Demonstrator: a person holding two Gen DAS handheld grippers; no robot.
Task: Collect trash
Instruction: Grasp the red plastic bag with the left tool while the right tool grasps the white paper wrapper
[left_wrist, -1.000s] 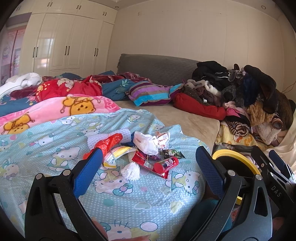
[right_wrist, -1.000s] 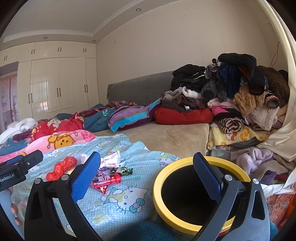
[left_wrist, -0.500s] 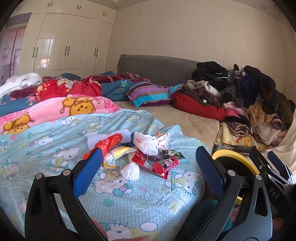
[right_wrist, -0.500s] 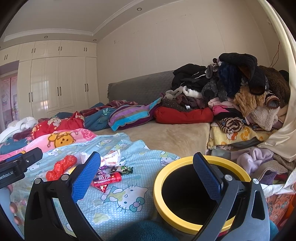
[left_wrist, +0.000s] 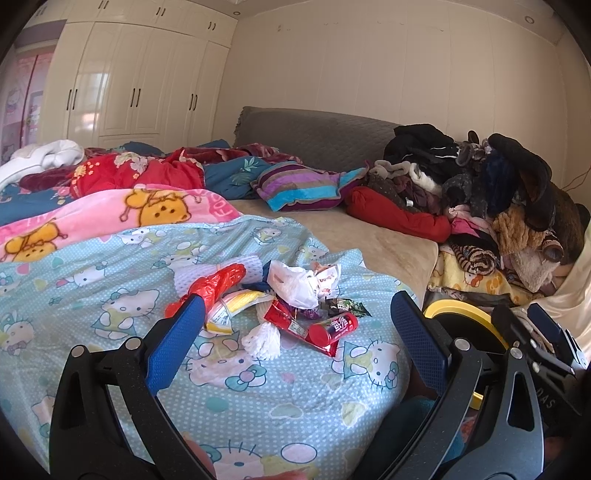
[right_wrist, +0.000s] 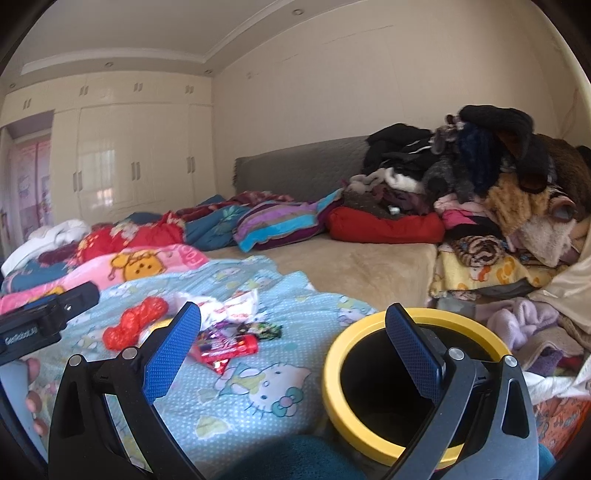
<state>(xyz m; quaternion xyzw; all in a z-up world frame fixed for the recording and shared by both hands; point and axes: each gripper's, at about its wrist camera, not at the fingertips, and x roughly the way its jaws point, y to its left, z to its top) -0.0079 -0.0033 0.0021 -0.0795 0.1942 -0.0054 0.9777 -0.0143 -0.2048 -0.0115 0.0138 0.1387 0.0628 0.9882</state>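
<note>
A heap of trash lies on the Hello Kitty blanket (left_wrist: 110, 280): a red plastic bag (left_wrist: 218, 282), a white bag (left_wrist: 295, 282), a red tube (left_wrist: 334, 326), a yellow packet (left_wrist: 236, 306) and a white tuft (left_wrist: 264, 339). My left gripper (left_wrist: 295, 332) is open and empty, just short of the heap. My right gripper (right_wrist: 293, 338) is open and empty, above the near rim of the yellow-rimmed black bin (right_wrist: 354, 332), with the red tube (right_wrist: 231, 345) to its left. The bin's rim (left_wrist: 461, 312) also shows in the left wrist view.
A tall pile of clothes (left_wrist: 498, 206) fills the bed's right side. Folded quilts and a striped pillow (left_wrist: 299, 186) lie behind the blanket, before a grey headboard (left_wrist: 314, 134). White wardrobes (left_wrist: 129, 81) line the far wall. The left gripper's body (right_wrist: 44, 321) shows at the right view's left edge.
The right gripper has shifted slightly; the bin and trash sit a little differently in its view. The left gripper has barely moved. Both stay open.
</note>
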